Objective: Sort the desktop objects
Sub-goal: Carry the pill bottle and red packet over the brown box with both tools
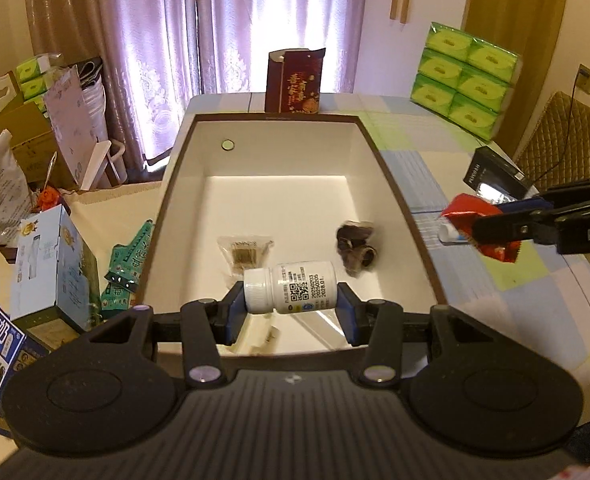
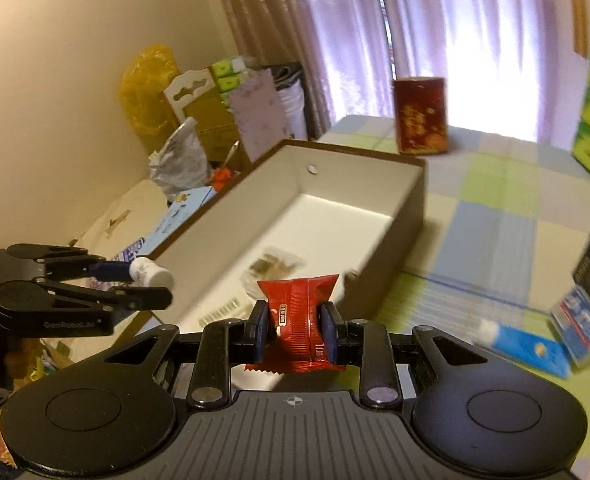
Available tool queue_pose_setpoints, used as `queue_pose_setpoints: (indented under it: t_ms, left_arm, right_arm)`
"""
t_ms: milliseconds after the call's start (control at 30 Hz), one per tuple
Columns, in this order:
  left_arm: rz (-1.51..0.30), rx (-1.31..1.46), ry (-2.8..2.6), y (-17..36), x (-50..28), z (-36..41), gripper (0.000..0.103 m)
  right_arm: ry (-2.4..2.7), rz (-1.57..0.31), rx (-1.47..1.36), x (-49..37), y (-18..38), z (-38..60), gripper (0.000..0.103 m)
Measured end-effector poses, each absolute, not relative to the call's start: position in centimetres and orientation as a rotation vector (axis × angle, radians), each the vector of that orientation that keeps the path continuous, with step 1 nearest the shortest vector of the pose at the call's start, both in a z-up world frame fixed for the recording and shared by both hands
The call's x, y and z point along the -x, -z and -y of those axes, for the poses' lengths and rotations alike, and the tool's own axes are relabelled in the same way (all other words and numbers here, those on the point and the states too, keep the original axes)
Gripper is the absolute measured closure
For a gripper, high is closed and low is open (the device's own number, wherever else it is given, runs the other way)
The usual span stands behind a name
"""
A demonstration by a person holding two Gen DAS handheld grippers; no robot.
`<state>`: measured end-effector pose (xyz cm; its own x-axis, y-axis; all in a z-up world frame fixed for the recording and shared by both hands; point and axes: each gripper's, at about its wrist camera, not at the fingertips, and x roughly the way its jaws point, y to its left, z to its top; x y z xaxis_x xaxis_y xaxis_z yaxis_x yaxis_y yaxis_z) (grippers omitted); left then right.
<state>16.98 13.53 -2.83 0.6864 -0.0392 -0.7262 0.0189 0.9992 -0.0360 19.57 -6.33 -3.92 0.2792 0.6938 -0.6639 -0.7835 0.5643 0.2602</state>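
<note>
Bottle (image 1: 290,287), white and capped, lies sideways between the left gripper (image 1: 291,300) jaws, clamped end to end above the near end of the open box (image 1: 399,184), likely for release inside. The right gripper (image 2: 294,326) jaws pinch a red sachet (image 2: 301,320) by its middle, short of the box's right wall. A toothpaste tube (image 2: 523,346) waits on the desk (image 2: 487,248).

A white pill bottle (image 1: 291,287) with a ribbed white cap and a QR-code label lies on its side, clamped end to end in the left tongs (image 1: 291,306) above the near end of the open white-lined box (image 1: 391,168). A crinkled red snack packet (image 2: 301,322) is pinched upright in the right tongs (image 2: 294,330). Inside the box lie a clear packet (image 1: 245,250) and a dark wrapped lump (image 1: 355,248).
</note>
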Motion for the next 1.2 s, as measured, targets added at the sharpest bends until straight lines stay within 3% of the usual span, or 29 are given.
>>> queue_pose_setpoints:
  t_ms: [933, 1200]
  left_arm:
    - [-0.917, -0.053, 0.118, 9.1, -37.0, -19.2, 0.062]
    - [-0.931, -0.09, 0.143, 10.5, -39.2, -18.9, 0.062]
  right_arm:
    - [-0.899, -0.826, 0.315, -31.9, 11.0, -8.0, 0.078]
    - [-0.882, -0.832, 0.392, -33.0, 12.7, -9.0, 0.078]
